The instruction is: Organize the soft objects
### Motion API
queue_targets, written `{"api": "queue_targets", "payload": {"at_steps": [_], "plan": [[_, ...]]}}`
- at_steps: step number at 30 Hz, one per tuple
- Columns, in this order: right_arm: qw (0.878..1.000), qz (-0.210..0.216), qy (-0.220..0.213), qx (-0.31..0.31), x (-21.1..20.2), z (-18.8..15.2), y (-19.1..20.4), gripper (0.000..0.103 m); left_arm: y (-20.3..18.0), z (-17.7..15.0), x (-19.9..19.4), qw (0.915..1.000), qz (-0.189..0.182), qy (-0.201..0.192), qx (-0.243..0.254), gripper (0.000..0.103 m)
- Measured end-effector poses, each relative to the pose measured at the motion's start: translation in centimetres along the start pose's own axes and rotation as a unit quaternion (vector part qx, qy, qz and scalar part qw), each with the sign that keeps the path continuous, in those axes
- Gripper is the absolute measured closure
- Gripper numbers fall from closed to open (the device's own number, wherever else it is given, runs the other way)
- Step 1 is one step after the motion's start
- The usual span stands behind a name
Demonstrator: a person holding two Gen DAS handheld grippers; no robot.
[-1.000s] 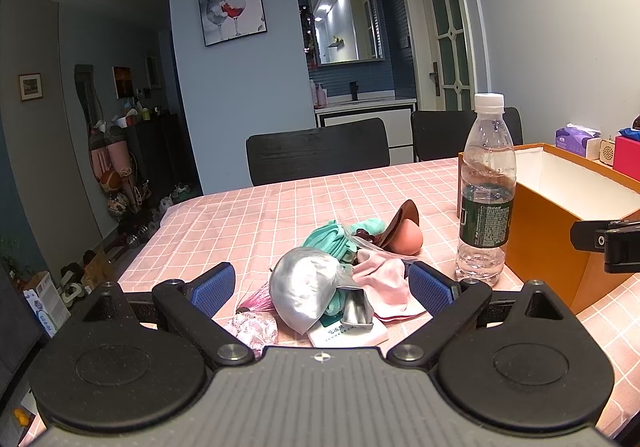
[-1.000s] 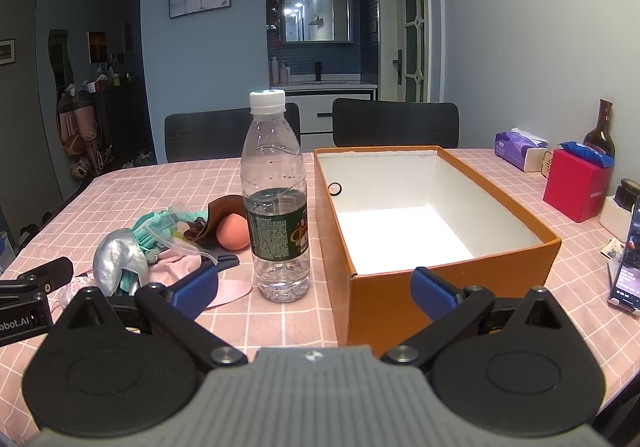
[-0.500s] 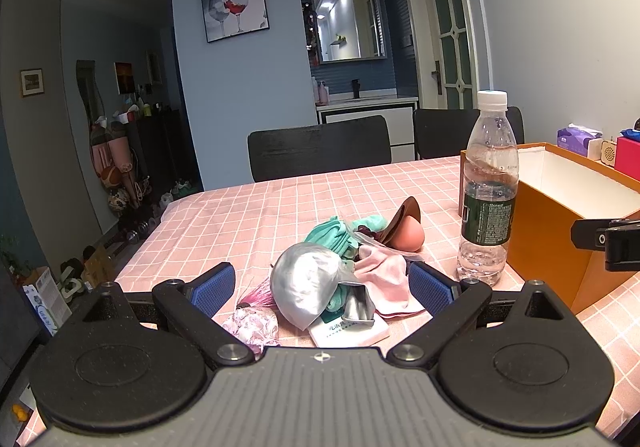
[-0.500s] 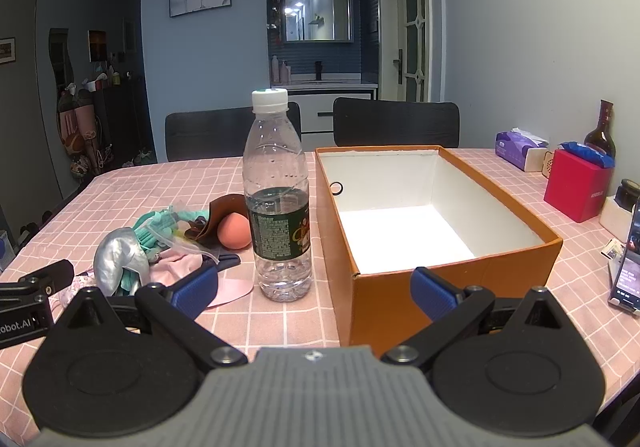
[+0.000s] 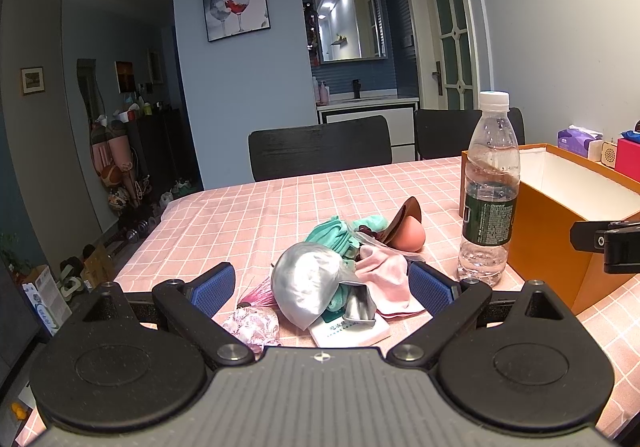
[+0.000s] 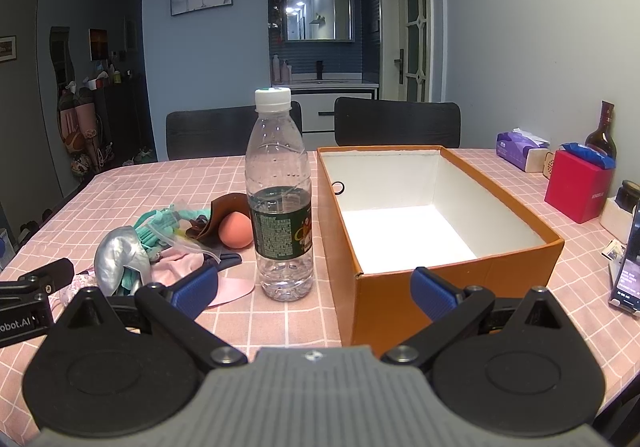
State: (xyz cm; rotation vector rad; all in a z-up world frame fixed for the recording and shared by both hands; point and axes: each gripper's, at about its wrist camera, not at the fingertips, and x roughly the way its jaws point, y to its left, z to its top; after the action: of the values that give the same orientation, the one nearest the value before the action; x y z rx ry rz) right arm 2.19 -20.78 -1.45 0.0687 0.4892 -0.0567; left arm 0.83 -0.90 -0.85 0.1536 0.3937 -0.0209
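A heap of soft things lies on the pink checked tablecloth: a silver pouch (image 5: 308,283), a teal cloth (image 5: 334,233), a pink cloth (image 5: 384,275), a floral pouch (image 5: 252,325) and a peach sponge ball (image 5: 412,237) under a brown leather piece (image 5: 406,217). My left gripper (image 5: 322,289) stands open with the silver pouch and pink cloth between its pads, touching nothing. The orange box (image 6: 456,275) with a white inside stands empty at the right. My right gripper (image 6: 316,291) is open, low in front of the box's near left corner and the water bottle (image 6: 280,199).
A white card packet (image 5: 352,331) lies under the heap's near edge. Two black chairs (image 6: 232,131) stand at the table's far side. A tissue pack (image 6: 520,145), a red box (image 6: 578,189), a dark bottle (image 6: 602,135) and a phone (image 6: 628,271) sit at the right.
Both views have shifted only slightly; the left gripper has drifted a little to the left. Nothing on the table has moved.
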Motion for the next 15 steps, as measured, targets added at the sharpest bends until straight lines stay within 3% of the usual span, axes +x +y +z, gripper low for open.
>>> {"api": "queue_targets", "payload": {"at_steps": [15], "plan": [[1.000, 0.001, 0.001, -0.001, -0.06, 0.01, 0.14, 0.003, 0.15, -0.06, 0.09, 1.0000, 0.000, 0.000, -0.001, 0.000]]}}
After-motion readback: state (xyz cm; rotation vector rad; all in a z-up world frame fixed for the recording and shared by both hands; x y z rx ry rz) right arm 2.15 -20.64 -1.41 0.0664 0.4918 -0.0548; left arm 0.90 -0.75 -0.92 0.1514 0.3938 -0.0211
